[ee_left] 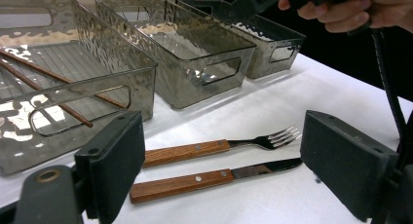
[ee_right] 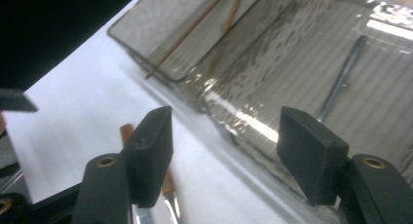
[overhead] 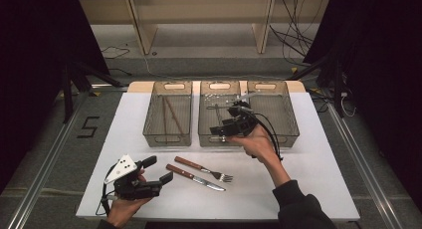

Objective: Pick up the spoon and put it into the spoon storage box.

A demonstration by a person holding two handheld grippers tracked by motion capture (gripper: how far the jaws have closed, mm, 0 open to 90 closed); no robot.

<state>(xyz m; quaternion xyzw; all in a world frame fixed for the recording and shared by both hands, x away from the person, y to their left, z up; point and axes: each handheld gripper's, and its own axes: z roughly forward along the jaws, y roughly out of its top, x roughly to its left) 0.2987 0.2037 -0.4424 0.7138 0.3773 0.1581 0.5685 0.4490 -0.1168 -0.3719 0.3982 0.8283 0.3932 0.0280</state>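
My right tongs (overhead: 222,131) gape empty over the middle bin (overhead: 219,135); left tongs (overhead: 158,170) apart, low-left, facing wood-handled fork (overhead: 203,168) and knife (overhead: 194,177).

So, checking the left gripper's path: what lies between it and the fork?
Only the knife, lying parallel to the fork on its near side, seen in the high view; the left gripper stands open.

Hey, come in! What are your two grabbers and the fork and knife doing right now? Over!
Left gripper open, empty, beside the cutlery. Right gripper open, empty, over the middle bin. Fork and knife flat on the table, untouched. Nothing in the way.
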